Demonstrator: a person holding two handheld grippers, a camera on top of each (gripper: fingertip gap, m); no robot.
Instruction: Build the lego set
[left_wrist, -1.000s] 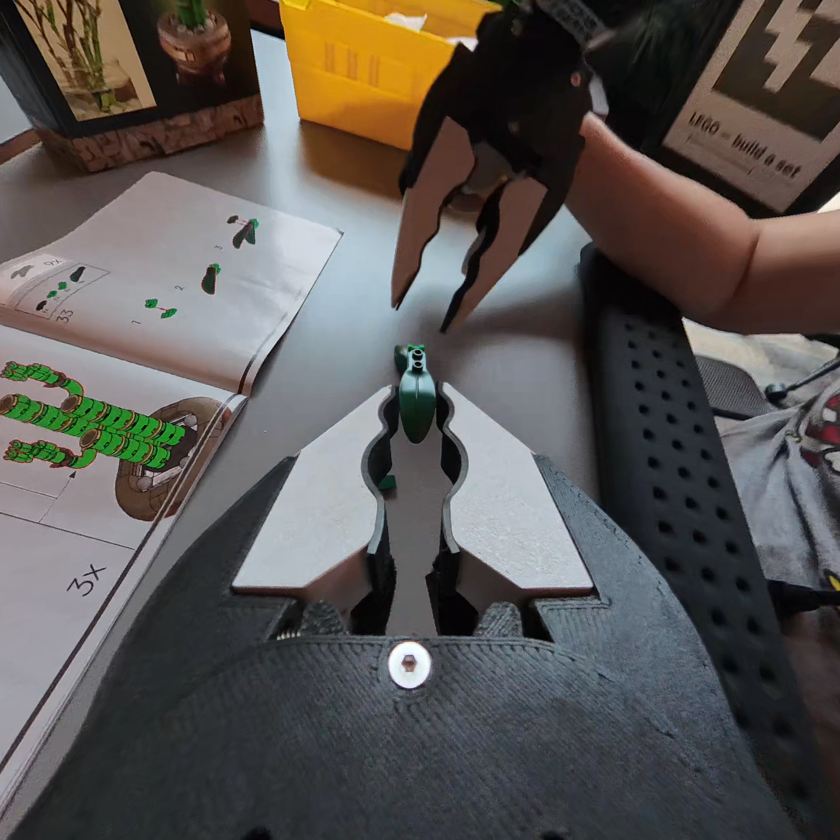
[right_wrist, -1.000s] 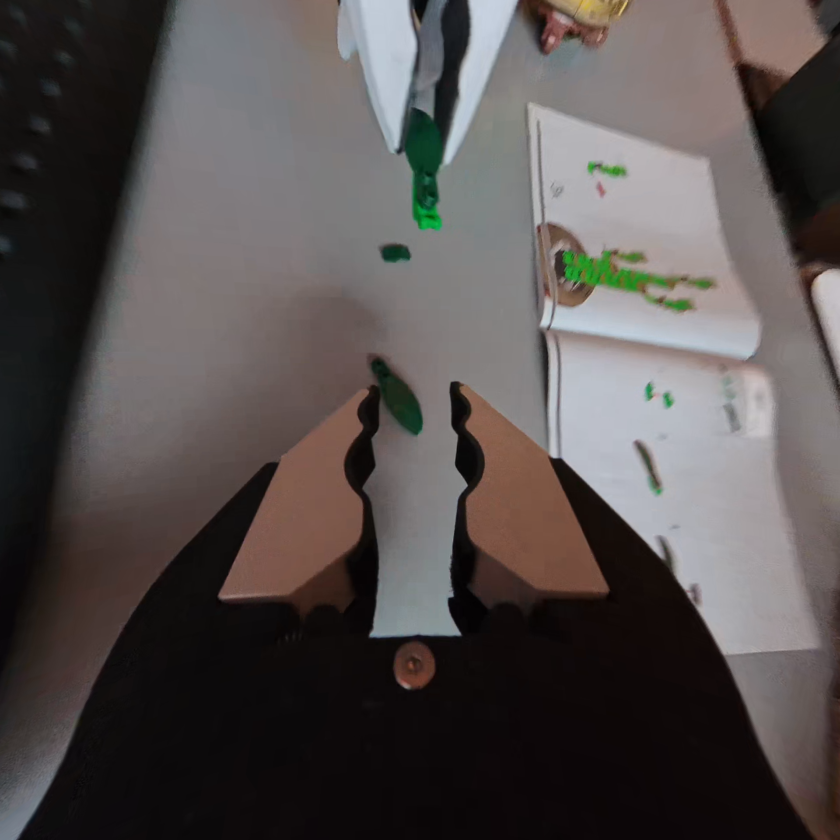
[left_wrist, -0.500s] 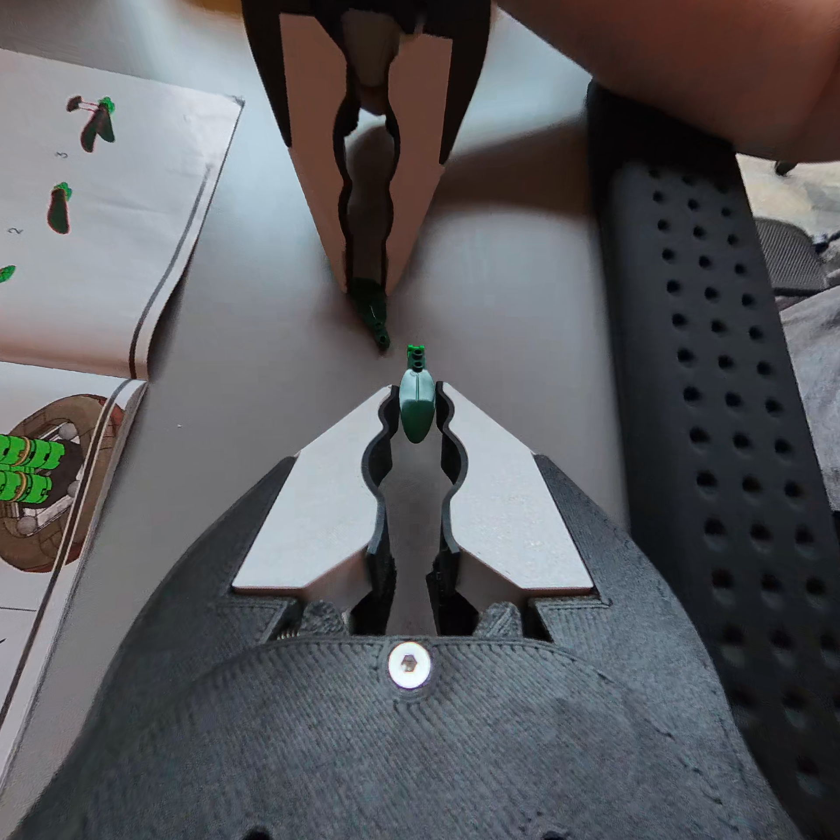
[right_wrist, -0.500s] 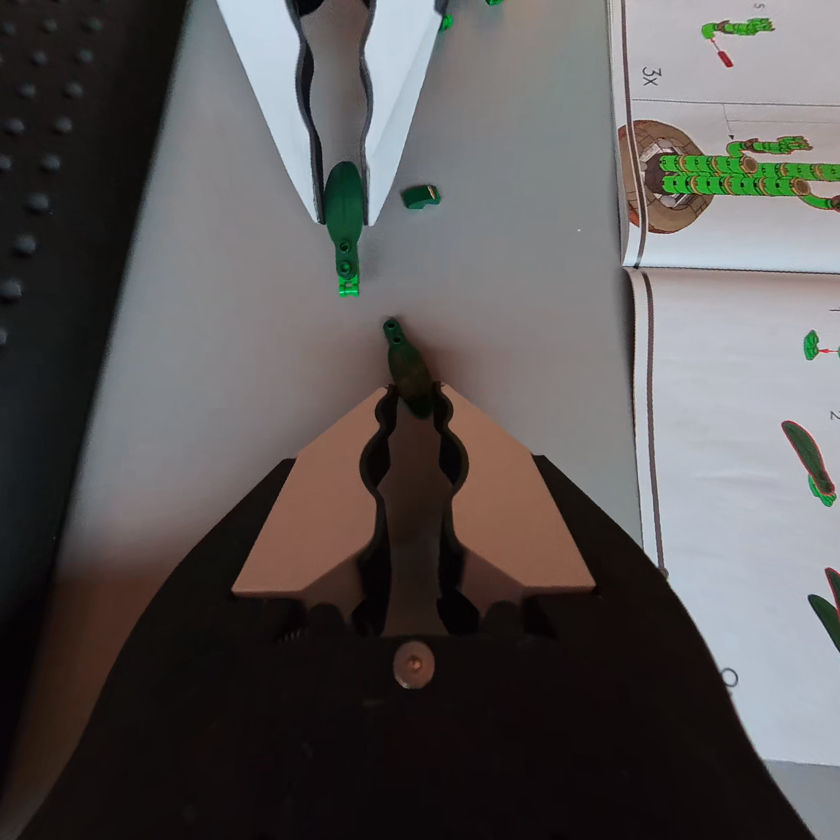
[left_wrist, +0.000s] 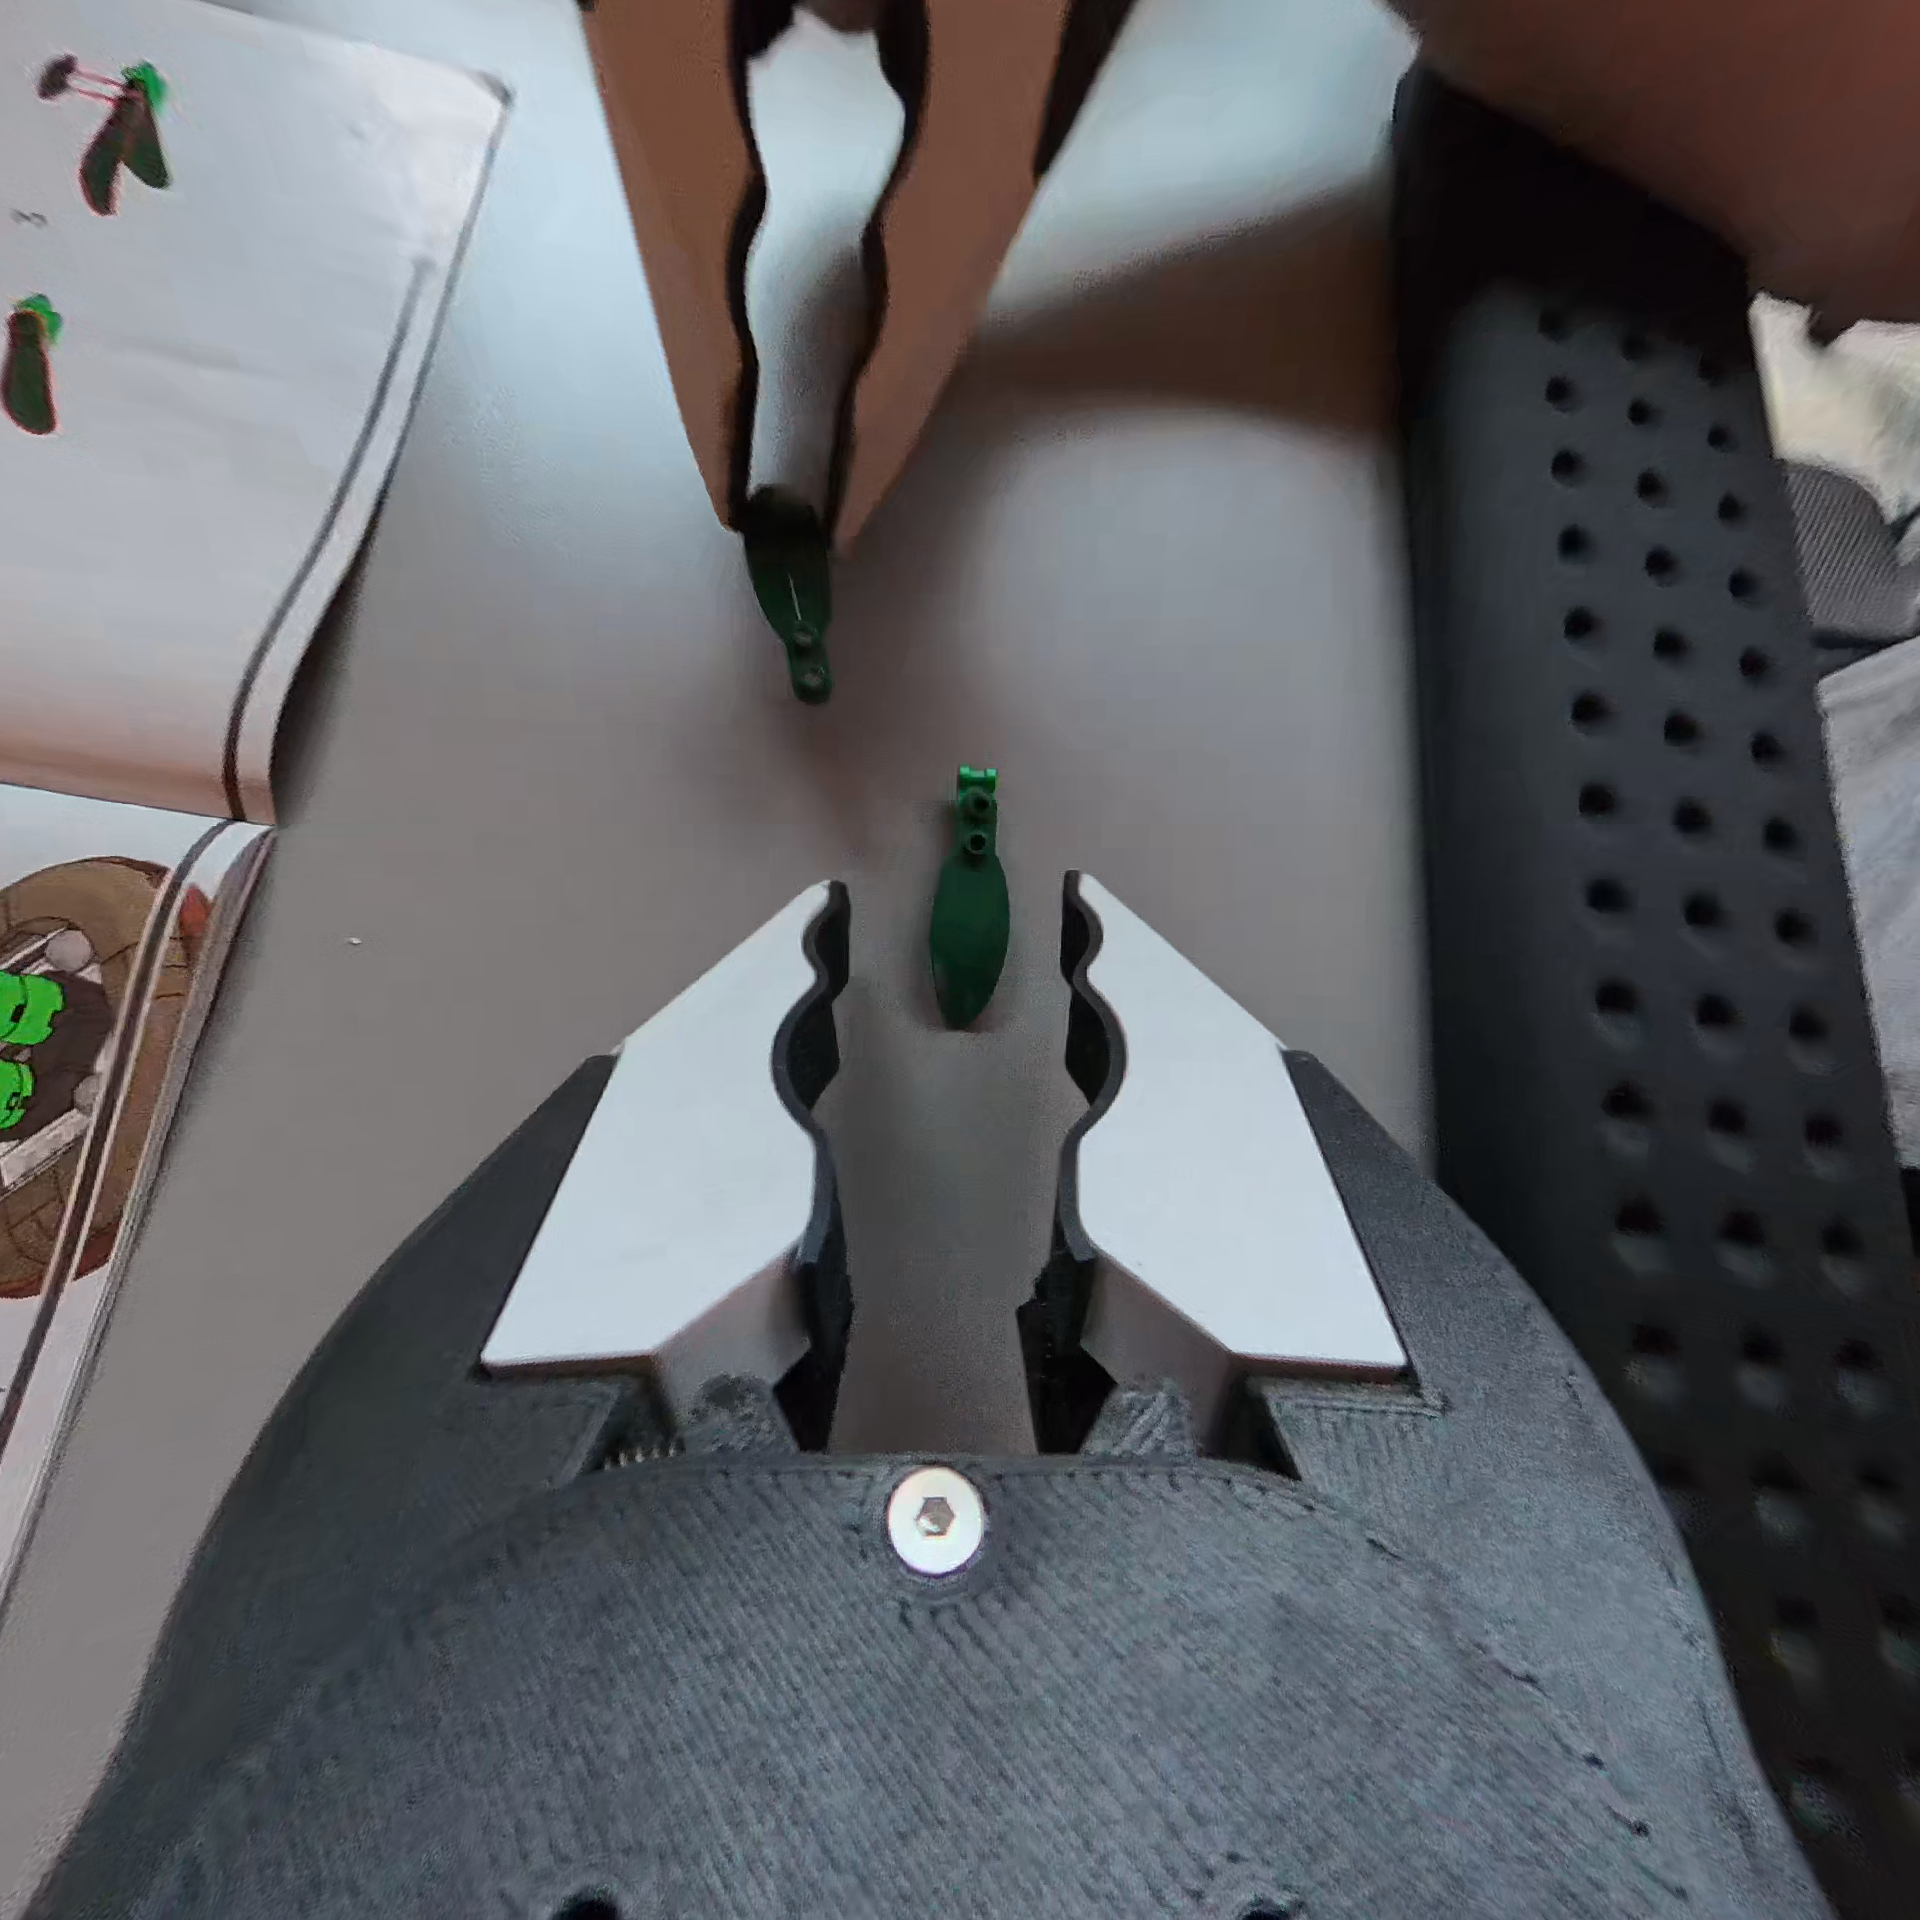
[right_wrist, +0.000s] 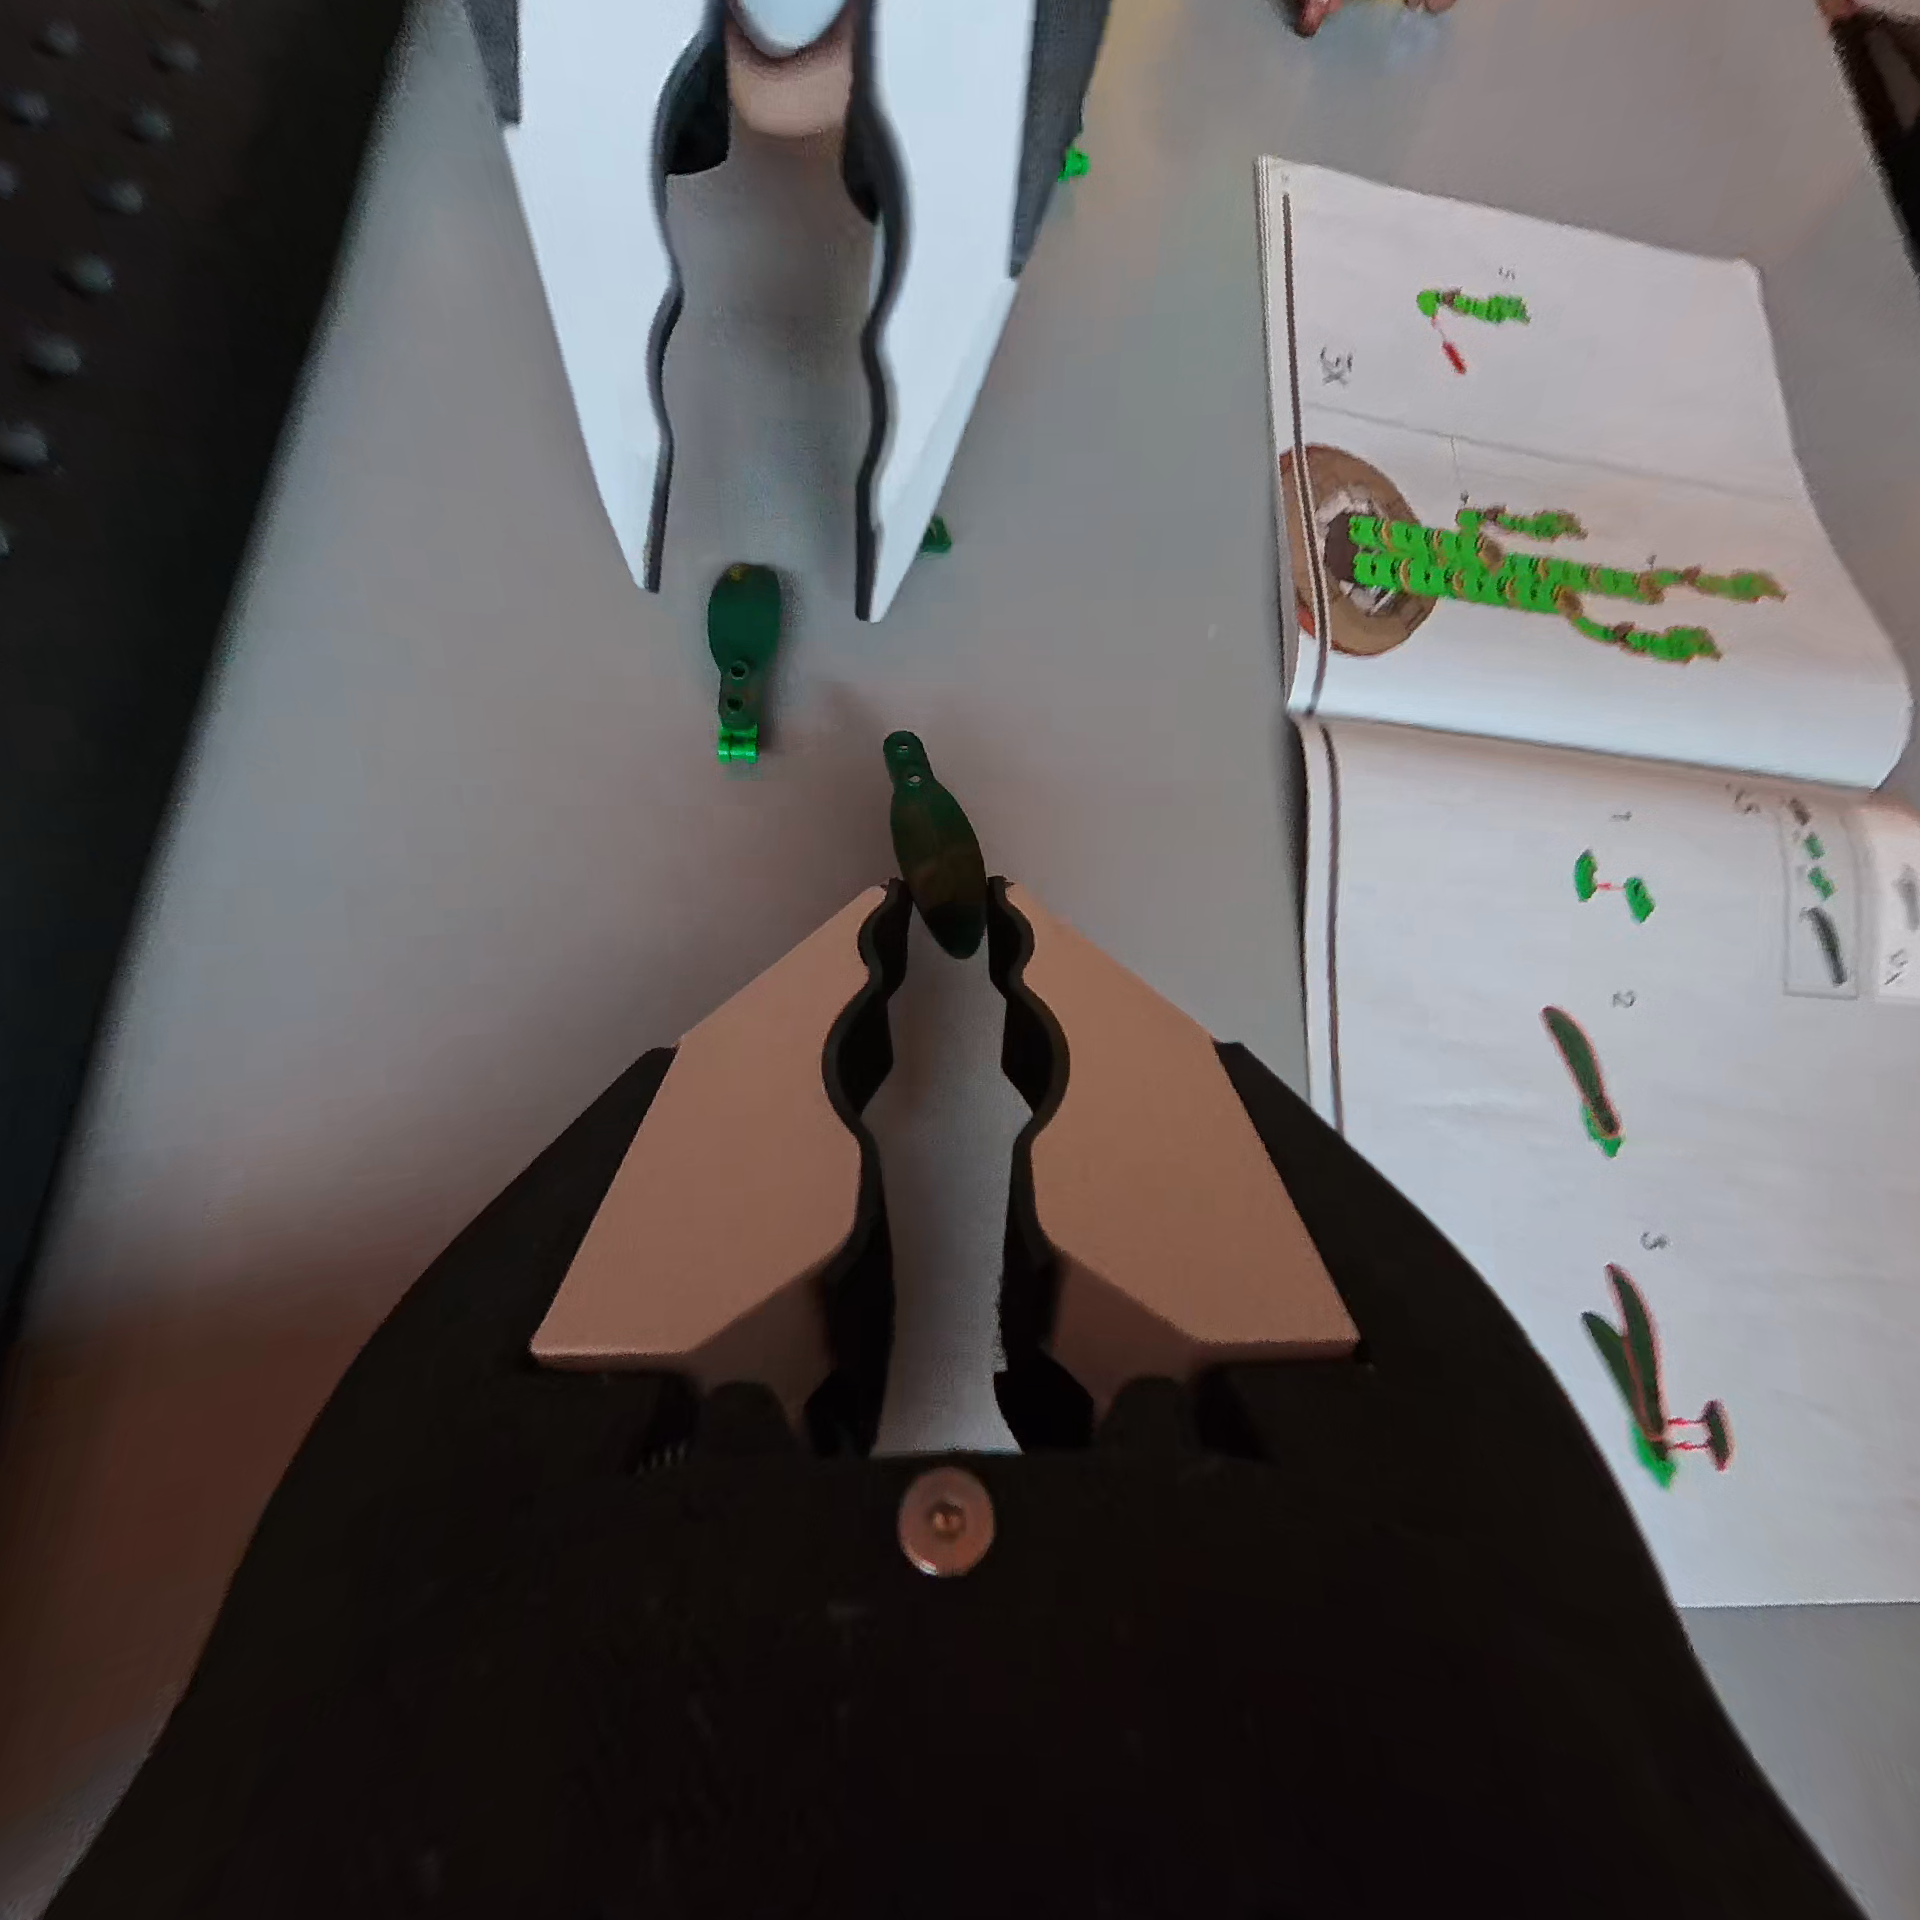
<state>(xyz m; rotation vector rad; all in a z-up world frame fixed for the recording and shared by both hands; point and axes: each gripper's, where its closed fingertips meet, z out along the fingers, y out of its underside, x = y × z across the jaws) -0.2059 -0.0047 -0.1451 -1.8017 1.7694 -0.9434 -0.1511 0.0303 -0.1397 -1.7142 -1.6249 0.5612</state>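
Item one, nearest to me in the left wrist view: my left gripper (left_wrist: 956, 904), jaws spread apart and gripping nothing. A dark green leaf piece (left_wrist: 970, 940) with a bright green clip at its far tip lies flat on the grey table (left_wrist: 1174, 665), in the gap between the two fingertips and touching neither.

Item two, nearest in the right wrist view: my right gripper (right_wrist: 943, 888), clenched on a second dark green leaf piece (right_wrist: 935, 857). Its broad end is pinched at the fingertips; its narrow end with two holes points away from me, tilted slightly left.

Item three, middle ground: the two leaves lie tip toward tip, near each other and apart. In the left wrist view the right gripper (left_wrist: 792, 525) comes in from the top with its leaf (left_wrist: 794, 603) sticking out.

Item four, small bright green pieces (right_wrist: 933, 536) on the table just beside the left gripper (right_wrist: 758, 603), too blurred to identify.

Item five, to the side: an open instruction booklet (right_wrist: 1538, 748) with printed green plant drawings, flat on the table.

Item six, along the table's opposite edge: a black perforated pad (left_wrist: 1662, 831).

Item seven, far top corner of the left wrist view: a person's forearm (left_wrist: 1704, 114).
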